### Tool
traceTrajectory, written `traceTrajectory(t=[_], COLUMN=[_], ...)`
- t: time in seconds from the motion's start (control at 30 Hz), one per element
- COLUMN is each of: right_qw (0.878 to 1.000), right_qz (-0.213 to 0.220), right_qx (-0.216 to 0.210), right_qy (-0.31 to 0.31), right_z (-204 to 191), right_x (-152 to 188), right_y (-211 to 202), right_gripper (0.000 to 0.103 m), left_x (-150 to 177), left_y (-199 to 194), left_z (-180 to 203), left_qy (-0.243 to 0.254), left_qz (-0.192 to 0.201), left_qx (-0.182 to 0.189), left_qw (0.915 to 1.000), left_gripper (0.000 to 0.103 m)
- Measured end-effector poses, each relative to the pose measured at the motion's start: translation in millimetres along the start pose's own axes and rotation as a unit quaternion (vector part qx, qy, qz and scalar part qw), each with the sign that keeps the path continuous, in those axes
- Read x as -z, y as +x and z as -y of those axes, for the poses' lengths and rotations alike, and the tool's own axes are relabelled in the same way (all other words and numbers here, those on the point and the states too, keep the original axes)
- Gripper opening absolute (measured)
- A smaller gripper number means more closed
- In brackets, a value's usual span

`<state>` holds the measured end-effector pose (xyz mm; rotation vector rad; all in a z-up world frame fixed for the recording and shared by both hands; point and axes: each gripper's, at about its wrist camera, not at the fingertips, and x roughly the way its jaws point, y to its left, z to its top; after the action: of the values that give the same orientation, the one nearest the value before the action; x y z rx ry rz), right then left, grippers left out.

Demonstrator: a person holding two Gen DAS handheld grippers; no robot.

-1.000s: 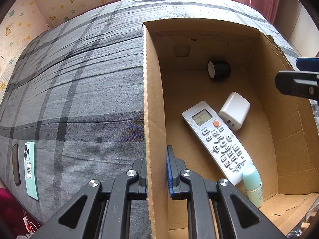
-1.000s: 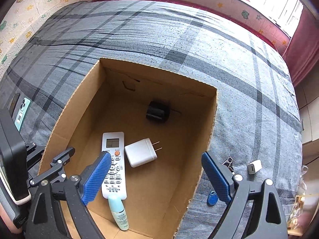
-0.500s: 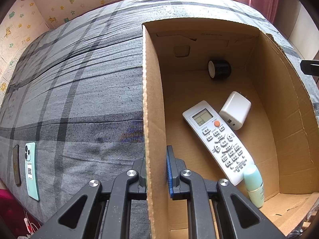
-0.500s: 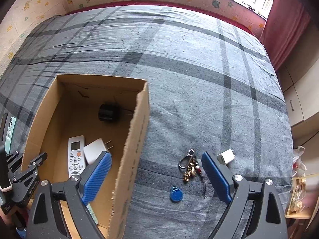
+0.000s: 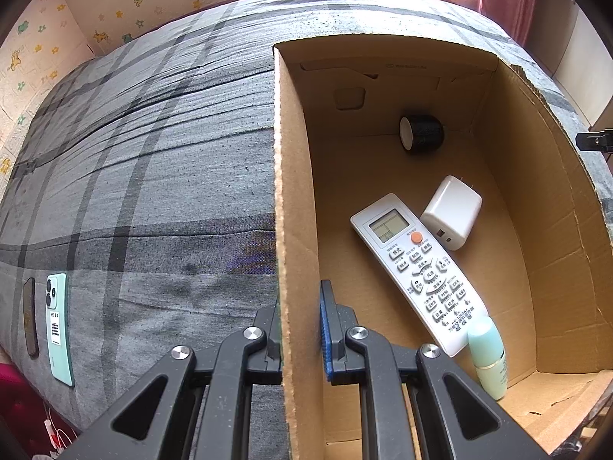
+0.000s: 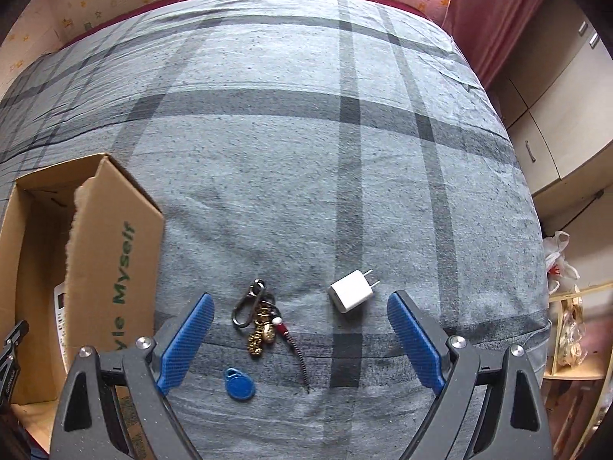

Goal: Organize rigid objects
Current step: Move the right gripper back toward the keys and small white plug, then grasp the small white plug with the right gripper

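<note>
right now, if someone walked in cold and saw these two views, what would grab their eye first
Probably the cardboard box on the grey plaid bedspread, with the left gripper clamped on its near wall and a white remote, white charger and pale green bottle inside. Next, the right gripper, jaws wide open, hovers over a bunch of keys with a blue fob, and a small white plug beside them.

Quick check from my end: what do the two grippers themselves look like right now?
Both match: the left gripper and right gripper have matte black angular linkage arms with triangular cut-outs and silver round pivot bolts. The fingers carry blue, finely ribbed pads. No cables or sleeves show.
</note>
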<state>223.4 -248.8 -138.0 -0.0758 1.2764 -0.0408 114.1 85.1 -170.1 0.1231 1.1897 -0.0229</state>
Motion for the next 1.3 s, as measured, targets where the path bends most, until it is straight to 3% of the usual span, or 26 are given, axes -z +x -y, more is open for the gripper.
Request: traceTrajectory(t=[0.43,0.7,0.87,0.93,1.3], right_qw=[0.996,0.994,0.993,0.994,0.995], right_qz=[-0.069,-0.085,-0.091,-0.095,-0.085], right_qx=[0.002,-0.003,-0.012,-0.002,0.004], right_qy=[0.052,0.063,0.070,0.062,0.058], right_z=[42.4,51.5,55.5,55.4,53.8], right_x=[-7.6,-10.0,-12.9,-13.9,-8.1], right_y=[77.8,100.0,104.4,105.7,91.1], right_gripper=[0.094,0.093,0.074,0.051,0.049], left_x=[0.0,-0.3,-1.2,-1.3,-0.7], left_y=[1.1,1.3,1.5,2.2,2.7], left_z=[1.2,2.3,2.7,3.0,1.9], left_qy=[0.002,0.001,0.001,0.001,0.000], left_qz=[-0.001,-0.003,-0.004,-0.004,-0.004], left_qx=[-0.002,-0.004,-0.004,-0.005,-0.006], left_qw=[1.0000,1.0000,1.0000,1.0000,1.0000], left_gripper=[0.014,0.014,0.014,0.014,0.014])
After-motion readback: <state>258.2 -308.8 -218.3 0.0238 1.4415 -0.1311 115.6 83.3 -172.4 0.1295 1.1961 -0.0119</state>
